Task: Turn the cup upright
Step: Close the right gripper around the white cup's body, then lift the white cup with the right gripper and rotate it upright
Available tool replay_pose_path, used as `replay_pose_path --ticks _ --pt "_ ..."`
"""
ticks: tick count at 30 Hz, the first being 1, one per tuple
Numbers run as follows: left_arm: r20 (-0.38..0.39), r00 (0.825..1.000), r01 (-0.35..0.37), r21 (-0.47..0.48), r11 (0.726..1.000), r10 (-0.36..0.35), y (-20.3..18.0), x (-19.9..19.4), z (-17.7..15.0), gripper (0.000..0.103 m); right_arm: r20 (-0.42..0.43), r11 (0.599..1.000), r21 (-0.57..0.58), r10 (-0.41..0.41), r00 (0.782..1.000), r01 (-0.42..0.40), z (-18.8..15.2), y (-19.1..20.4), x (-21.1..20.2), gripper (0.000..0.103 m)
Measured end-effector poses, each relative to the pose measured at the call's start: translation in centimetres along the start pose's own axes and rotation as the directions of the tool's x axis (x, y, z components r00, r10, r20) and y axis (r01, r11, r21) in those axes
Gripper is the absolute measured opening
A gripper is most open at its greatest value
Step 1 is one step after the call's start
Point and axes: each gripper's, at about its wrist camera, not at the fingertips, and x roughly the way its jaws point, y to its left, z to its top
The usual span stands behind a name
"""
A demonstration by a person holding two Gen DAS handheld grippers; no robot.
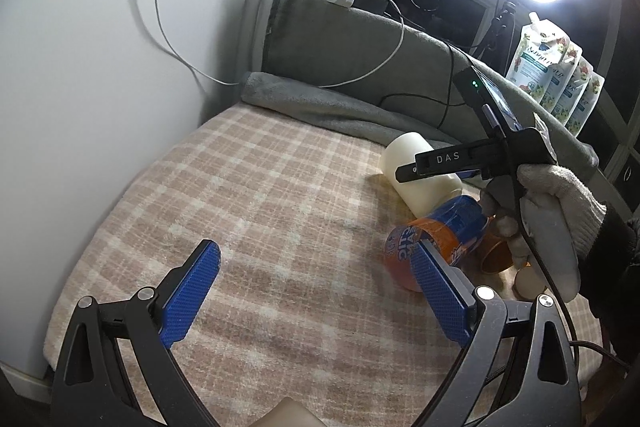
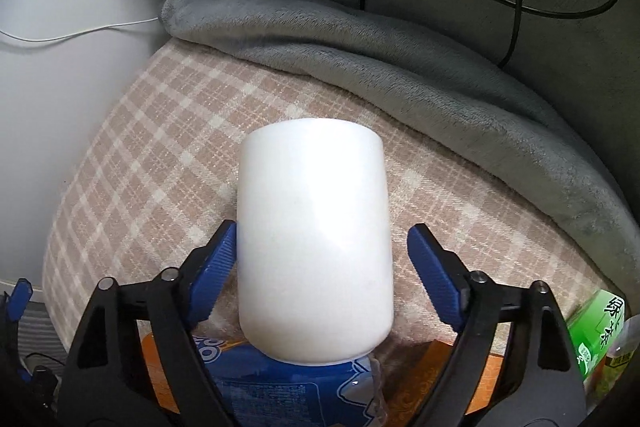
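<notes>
White cup: a plain white, smooth-sided cup [image 2: 314, 247] lies on its side on the pink-and-cream plaid cloth [image 2: 160, 155], which serves as the landmark here; its closed base faces the rolled grey fleece blanket [image 2: 400, 67] at the cloth's far edge.
Right claw: the right claw [image 2: 322, 269] straddles the cup, blue pads spread apart; the left pad [image 2: 218, 263] sits against the cup's side, the other pad stands just off it. Open, not clamped.
Left claw: the left claw [image 1: 316, 291] hovers over the near part of the cloth, its pads wide apart with nothing between them.
Neighbour: an orange-and-blue printed plastic cup [image 1: 436, 239] lies on the cloth, touching the white cup's near end.
Hand: a hand in a white knit glove [image 1: 560, 211] holds the right tool's handle.
</notes>
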Motion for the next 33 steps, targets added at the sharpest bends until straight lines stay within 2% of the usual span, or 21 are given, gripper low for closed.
replay_pose_path --ticks 1,8,17,20,27,33 --pt "0.0 1.0 -0.001 0.0 1.0 0.001 0.0 0.0 0.0 0.096 -0.004 1.0 0.0 0.01 1.0 -0.01 0.0 0.1 -0.1 0.077" --pt "0.01 1.0 -0.008 0.001 1.0 0.008 0.0 -0.3 0.1 0.096 0.029 1.0 0.018 -0.001 1.0 0.001 0.2 0.2 0.2 0.076" --pt "0.025 1.0 -0.016 0.017 1.0 0.015 -0.5 -1.0 0.1 0.096 0.111 0.995 0.073 0.061 0.992 -0.069 0.3 -1.0 -2.9 0.076" --pt "0.027 1.0 -0.013 0.025 1.0 0.013 -0.9 -1.3 0.2 0.096 0.142 0.996 0.064 0.048 0.989 -0.058 -0.3 -0.8 -4.1 0.076" --pt "0.045 0.999 -0.01 0.047 0.999 0.008 -1.9 -2.3 0.4 0.096 0.245 0.992 0.099 0.054 0.968 -0.081 -1.2 -1.6 -7.9 0.076" --pt "0.049 0.999 0.007 0.06 0.998 -0.01 -3.1 -3.2 0.4 0.096 0.301 0.986 0.091 0.107 0.948 -0.14 -3.1 -1.4 -11.9 0.076"
